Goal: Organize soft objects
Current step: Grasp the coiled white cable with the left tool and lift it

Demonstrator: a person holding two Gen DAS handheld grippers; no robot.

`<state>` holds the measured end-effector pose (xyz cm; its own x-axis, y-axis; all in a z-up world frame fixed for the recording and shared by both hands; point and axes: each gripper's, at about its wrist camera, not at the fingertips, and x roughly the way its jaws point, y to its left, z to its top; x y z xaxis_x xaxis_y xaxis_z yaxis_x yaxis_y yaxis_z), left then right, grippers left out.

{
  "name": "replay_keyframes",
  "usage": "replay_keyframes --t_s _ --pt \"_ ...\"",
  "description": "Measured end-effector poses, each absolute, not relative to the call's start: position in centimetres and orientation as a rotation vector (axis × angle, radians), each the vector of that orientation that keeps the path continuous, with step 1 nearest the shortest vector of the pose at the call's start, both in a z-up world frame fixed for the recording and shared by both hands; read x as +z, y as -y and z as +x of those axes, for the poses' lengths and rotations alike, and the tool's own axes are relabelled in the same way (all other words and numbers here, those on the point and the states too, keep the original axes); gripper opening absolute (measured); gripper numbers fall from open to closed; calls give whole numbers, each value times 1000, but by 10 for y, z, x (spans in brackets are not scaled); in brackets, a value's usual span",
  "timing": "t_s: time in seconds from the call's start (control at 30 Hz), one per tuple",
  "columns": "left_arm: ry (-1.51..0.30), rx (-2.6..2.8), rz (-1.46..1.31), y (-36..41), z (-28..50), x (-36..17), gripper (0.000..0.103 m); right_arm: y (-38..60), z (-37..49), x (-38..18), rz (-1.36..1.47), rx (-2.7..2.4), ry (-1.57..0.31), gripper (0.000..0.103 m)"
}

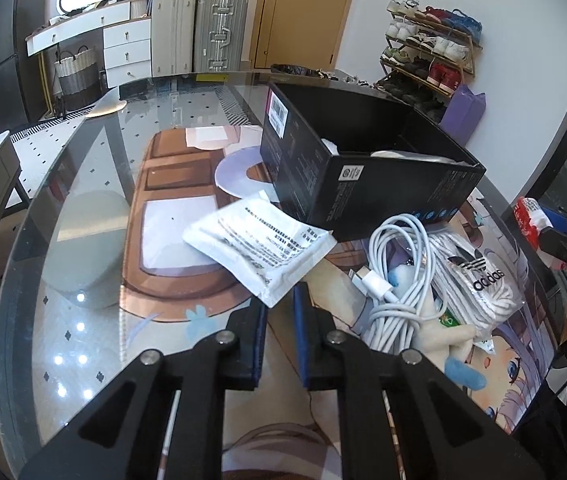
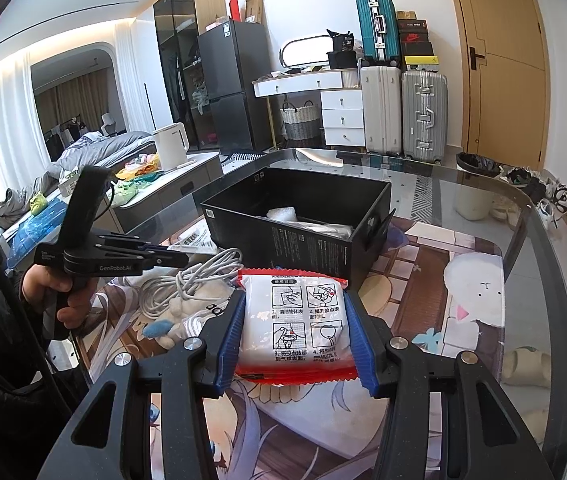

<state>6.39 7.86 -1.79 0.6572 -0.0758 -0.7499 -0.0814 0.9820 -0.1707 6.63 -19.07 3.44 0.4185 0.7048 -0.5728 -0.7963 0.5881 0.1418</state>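
Observation:
A black open box (image 1: 367, 168) stands on the mat; it also shows in the right wrist view (image 2: 299, 216) with white soft packs inside. My right gripper (image 2: 293, 302) is shut on a red-and-white soft packet (image 2: 293, 324), held above the mat just before the box; the packet shows at the right edge of the left wrist view (image 1: 529, 220). My left gripper (image 1: 281, 300) hovers with jaws narrowly apart right below a corner of a white printed pouch (image 1: 259, 244), which I cannot tell if it grips. A coiled white cable (image 1: 399, 276), a bagged white Adidas item (image 1: 479, 280) and a plush toy (image 1: 455, 344) lie right of it.
The glass table (image 1: 83, 200) carries a printed anime mat (image 2: 443, 300). Suitcases (image 2: 403, 112), a drawer unit, a woven basket and a shoe rack (image 1: 431, 48) stand beyond the table. A white kettle (image 2: 169, 146) sits on a side cabinet.

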Motion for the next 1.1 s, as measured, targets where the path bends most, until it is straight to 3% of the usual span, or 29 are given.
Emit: replay_keyframes --t_s 0.17,0.2,0.23,0.3,1.1 --pt "-850 -46 -194 -72 59 -12 14 192 67 35 -161 948 -634 49" --pt "-853 -69 -193 -70 58 -11 22 192 67 34 -158 947 -633 49" --pt "-855 -84 -193 -68 57 -11 37 192 67 35 -158 948 -633 49" --pt "-849 -94 -180 -63 55 -10 48 193 68 35 -158 947 -632 49" --pt "-901 -272 -312 -45 60 -19 50 193 70 33 -152 951 -634 49"
